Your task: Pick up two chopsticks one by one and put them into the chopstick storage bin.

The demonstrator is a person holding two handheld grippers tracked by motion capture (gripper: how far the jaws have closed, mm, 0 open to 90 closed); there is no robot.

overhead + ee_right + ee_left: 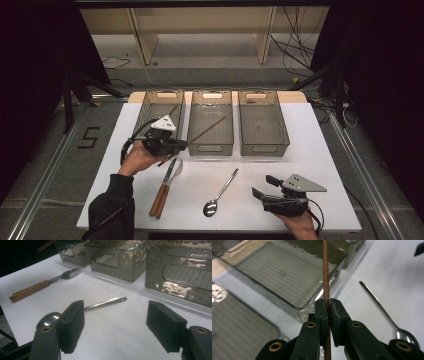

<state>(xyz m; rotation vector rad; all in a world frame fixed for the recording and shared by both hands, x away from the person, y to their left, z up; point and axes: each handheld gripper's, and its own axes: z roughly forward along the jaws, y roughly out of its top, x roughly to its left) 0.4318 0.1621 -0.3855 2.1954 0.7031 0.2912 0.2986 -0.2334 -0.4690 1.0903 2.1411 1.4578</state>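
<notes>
White tabletop is carrying three smoky plastic bins point(212, 145); your left gripper point(176, 145) is clamping a thin brown wooden chopstick point(326, 277), aiming it binward, while your right gripper point(265, 189) is waiting agape.

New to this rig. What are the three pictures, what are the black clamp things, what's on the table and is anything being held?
There is no robot arm here: a person holds a two-jaw gripper in each hand. The high view looks down on the white table from above the person's side. The other two pictures come from cameras that ride on each gripper and look along its black jaws.

On the table stand three smoky see-through bins in a row: left bin, middle bin, right bin. In front lie a steel spoon and a wooden-handled fork with what looks like a matching knife beside it.

The left gripper is shut on a thin brown chopstick, lifted with its far end over the middle bin. The right gripper is open, holds nothing, and points toward the spoon.
</notes>
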